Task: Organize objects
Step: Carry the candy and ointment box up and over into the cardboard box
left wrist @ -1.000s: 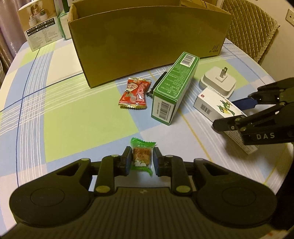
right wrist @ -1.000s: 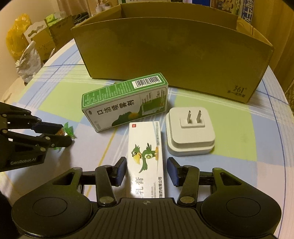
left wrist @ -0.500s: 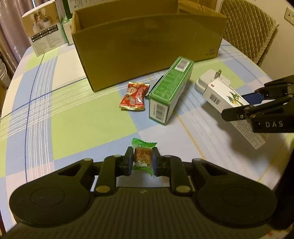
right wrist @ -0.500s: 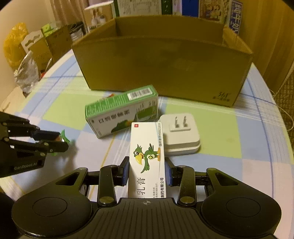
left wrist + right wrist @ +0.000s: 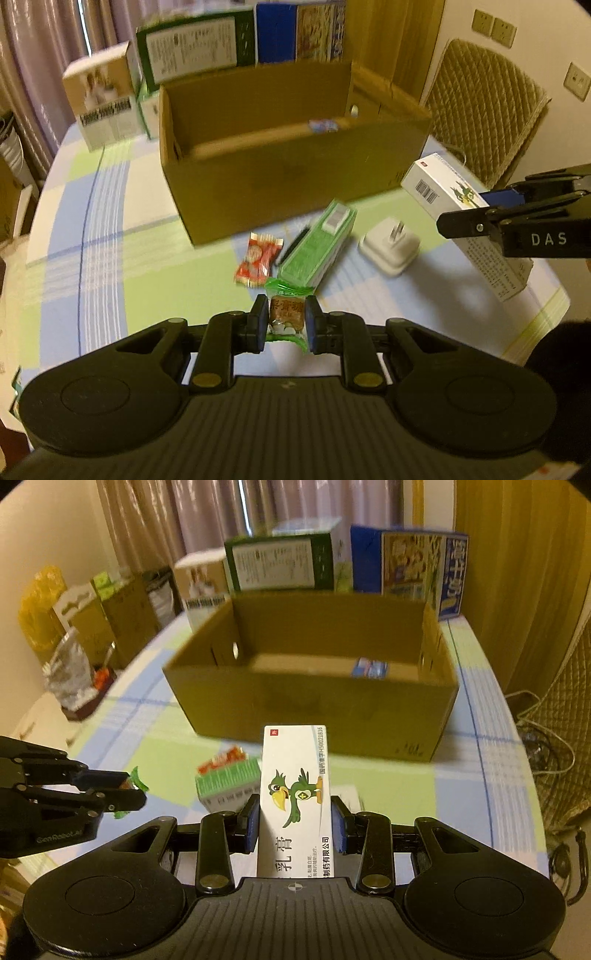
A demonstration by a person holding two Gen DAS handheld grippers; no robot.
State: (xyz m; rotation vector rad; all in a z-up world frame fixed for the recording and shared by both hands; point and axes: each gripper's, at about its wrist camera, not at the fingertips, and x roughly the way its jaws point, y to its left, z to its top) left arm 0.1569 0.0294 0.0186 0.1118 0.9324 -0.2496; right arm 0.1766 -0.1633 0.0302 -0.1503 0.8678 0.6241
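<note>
The left gripper (image 5: pixel 286 319) grasps a green-wrapped candy (image 5: pixel 287 314) above the worktop (image 5: pixel 110 266). The right gripper (image 5: pixel 294 821) clamps a white parrot box (image 5: pixel 295 794), facing the open cardboard box (image 5: pixel 314 705).

Dim, warm yellowish light; motion blur smears the cardboard box (image 5: pixel 295 166) and everything around it, with fisheye bending beyond it.

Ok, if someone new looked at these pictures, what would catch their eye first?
Probably the white box with a cartoon bird, clamped in the right tool and held off the table. Next the candy pinched in the left tool. Behind both, the big open carton sits mid-table, nearly empty.
</note>
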